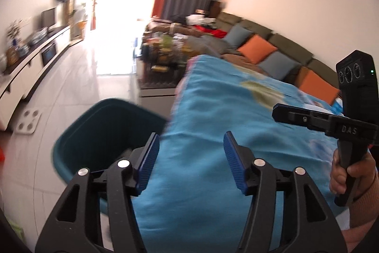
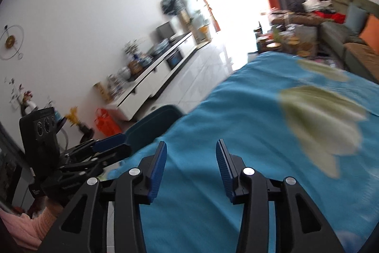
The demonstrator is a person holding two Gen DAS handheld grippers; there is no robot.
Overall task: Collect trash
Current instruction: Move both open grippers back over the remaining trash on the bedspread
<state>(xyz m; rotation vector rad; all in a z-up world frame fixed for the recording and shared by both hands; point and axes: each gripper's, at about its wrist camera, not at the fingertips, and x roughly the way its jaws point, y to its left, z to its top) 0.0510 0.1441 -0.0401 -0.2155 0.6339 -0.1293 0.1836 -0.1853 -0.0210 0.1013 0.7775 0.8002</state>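
A dark teal bin (image 1: 99, 134) stands on the floor at the left edge of a table covered with a blue flowered cloth (image 1: 225, 115). The bin's rim also shows in the right wrist view (image 2: 151, 125). My left gripper (image 1: 190, 153) is open and empty, over the cloth's edge beside the bin. My right gripper (image 2: 190, 163) is open and empty above the cloth (image 2: 236, 129). The right gripper shows from the side in the left wrist view (image 1: 308, 119), and the left gripper shows in the right wrist view (image 2: 104, 148). No trash is visible; both views are blurred.
A long white cabinet (image 1: 28, 68) with clutter runs along the left wall. A cluttered coffee table (image 1: 163, 51) and a sofa with orange and grey cushions (image 1: 260, 49) lie beyond the cloth. A white scale (image 1: 27, 121) and an orange bag (image 2: 105, 121) sit on the tiled floor.
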